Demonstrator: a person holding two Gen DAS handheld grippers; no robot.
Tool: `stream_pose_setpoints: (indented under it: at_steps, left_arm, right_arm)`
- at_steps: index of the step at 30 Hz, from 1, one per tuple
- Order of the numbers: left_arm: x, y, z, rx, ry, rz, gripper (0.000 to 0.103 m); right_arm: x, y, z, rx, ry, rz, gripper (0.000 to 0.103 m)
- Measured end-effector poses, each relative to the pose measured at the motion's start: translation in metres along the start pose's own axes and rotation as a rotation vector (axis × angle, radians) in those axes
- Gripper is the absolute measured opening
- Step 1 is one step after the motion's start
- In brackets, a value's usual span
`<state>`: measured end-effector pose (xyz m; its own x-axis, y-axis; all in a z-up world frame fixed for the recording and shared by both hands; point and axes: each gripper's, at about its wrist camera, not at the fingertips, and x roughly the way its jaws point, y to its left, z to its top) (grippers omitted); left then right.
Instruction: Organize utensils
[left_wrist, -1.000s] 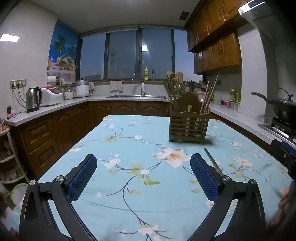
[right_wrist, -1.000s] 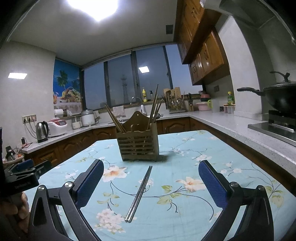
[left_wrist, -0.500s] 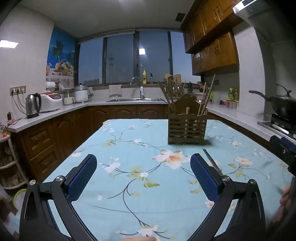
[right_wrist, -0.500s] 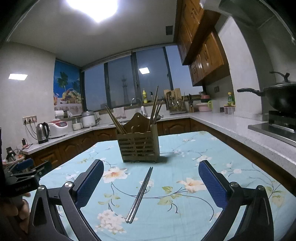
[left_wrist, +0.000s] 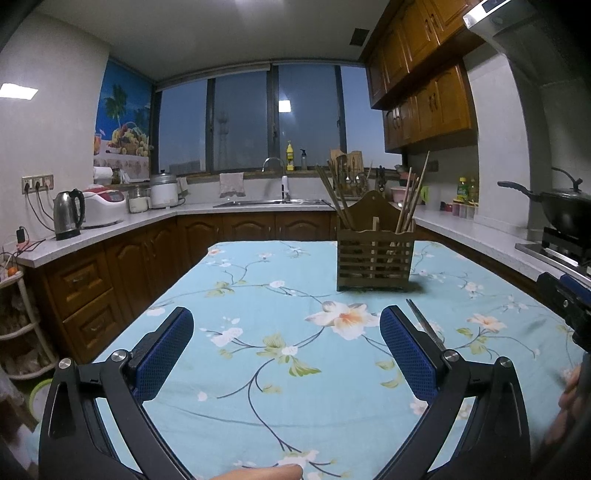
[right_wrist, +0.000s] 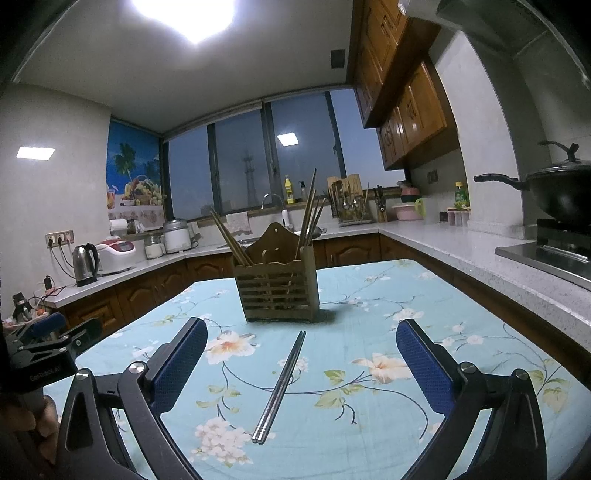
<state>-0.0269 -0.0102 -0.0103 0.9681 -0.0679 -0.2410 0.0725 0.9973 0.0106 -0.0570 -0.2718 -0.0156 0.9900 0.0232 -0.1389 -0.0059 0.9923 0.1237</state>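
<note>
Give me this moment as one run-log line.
left gripper: open, empty | right gripper: open, empty | pair of metal chopsticks: flat on floral tablecloth, between right fingers | slatted wooden utensil holder: upright, beyond

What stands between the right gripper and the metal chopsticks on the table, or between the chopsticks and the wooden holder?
Nothing visible does. The metal chopsticks lie on bare tablecloth between the open fingers of the right gripper. Only flat cloth separates their far tips from the wooden chopstick holder.

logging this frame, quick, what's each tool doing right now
Left tool: open, holding nothing, over the tablecloth.
Right tool: open, holding nothing, metal chopsticks lying between its fingers.
</note>
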Motion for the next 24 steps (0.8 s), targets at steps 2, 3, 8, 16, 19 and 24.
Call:
stream_pose_setpoints:
  at_steps: [2, 3, 8, 16, 19, 24]
  left_arm:
    - [-0.0002, -0.0003, -0.0004, 0.0, 0.004, 0.0, 0.103]
    - [-0.0001, -0.0002, -0.0001, -0.001, 0.008, -0.002, 0.103]
    - [-0.001, -0.0002, 0.0009, -0.002, 0.013, -0.005, 0.103]
    - [-0.0011, -0.0002, 0.0011, -0.001, 0.013, -0.002, 0.103]
    - [-0.0005, 0.0012, 0.0019, -0.002, 0.011, 0.006, 0.103]
    - [-0.0007, 0.0033, 0.0022, -0.009, 0.009, 0.002, 0.103]
  right_arm:
    - [0.0002, 0.0003, -0.0001, -0.002, 0.002, -0.001, 0.103]
    - [-0.0001, 0.0001, -0.0001, -0.001, 0.001, -0.001, 0.103]
    - [0.0, 0.0017, -0.0006, -0.003, 0.005, 0.0, 0.103]
    - [0.0006, 0.0032, -0.0026, -0.002, 0.01, 0.003, 0.103]
    - [0.0012, 0.003, -0.0023, -0.003, 0.009, 0.002, 0.103]
    - [0.0013, 0.0032, -0.002, -0.002, 0.01, 0.001, 0.103]
